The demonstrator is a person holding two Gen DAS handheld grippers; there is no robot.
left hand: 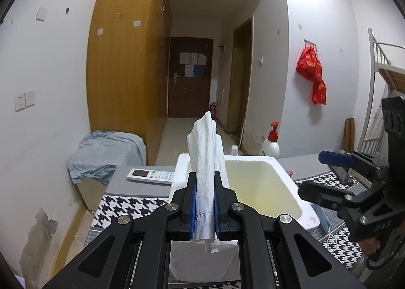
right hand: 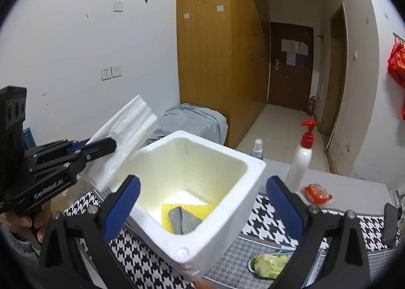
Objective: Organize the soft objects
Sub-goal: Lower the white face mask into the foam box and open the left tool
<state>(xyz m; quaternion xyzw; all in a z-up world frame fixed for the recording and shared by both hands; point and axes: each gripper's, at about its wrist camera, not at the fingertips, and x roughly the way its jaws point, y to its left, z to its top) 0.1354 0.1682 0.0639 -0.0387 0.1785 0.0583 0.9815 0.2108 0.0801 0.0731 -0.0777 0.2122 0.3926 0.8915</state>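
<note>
The left tongs (left hand: 205,203) pinch a limp white tissue (left hand: 207,152) low by its gathered end beside the foam box (right hand: 217,233), weightless and tear-prone I'd judge, while the right tongs (right hand: 202,210) gape wide, holding nothing.

Foam box (right hand: 192,187) mouth open, pump bottle (right hand: 302,157) just beside it

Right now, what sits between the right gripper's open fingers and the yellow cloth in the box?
In the right wrist view, only the foam box's near wall and a grey cloth lying on the yellow cloth. The right gripper holds nothing.
</note>
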